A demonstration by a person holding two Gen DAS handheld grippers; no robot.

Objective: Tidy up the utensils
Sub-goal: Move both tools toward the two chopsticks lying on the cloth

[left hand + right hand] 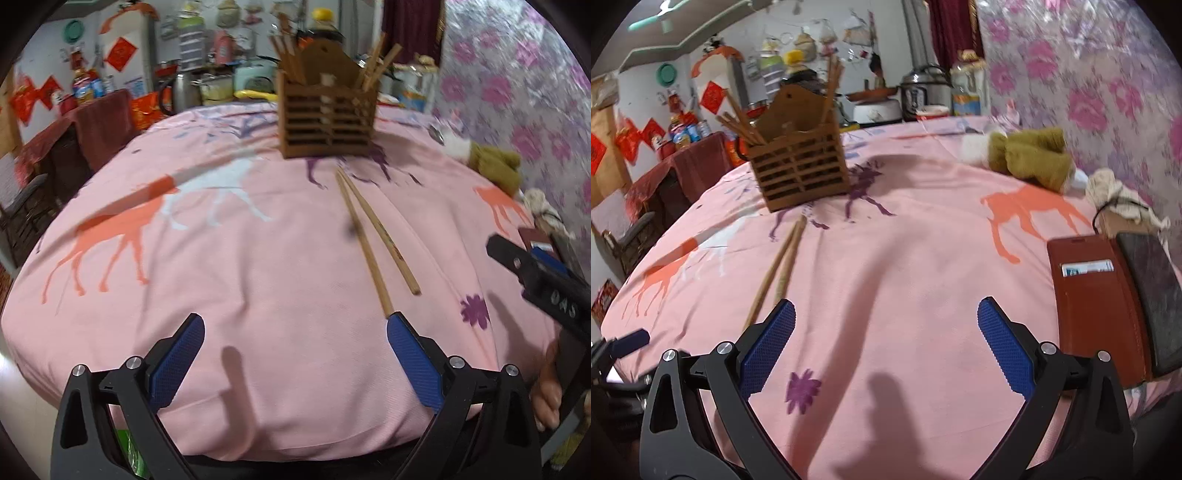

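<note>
A brown slatted wooden utensil holder (pixel 328 120) stands at the far side of the pink cloth, with several chopsticks upright in it; it also shows in the right wrist view (pixel 801 170). Two wooden chopsticks (pixel 373 232) lie loose on the cloth in front of it, seen in the right wrist view (pixel 777 266) too. My left gripper (pixel 295 332) is open and empty, its right fingertip close to the near end of one chopstick. My right gripper (pixel 886 325) is open and empty, to the right of the chopsticks; it shows in the left wrist view (pixel 535 269).
The table is covered by a pink cloth (pixel 923 236) with horse prints. A brown plush toy (pixel 1030 155) lies at the far right. A red wallet case with a phone (pixel 1108 295) lies by the right edge. A cluttered counter and shelves stand behind the table.
</note>
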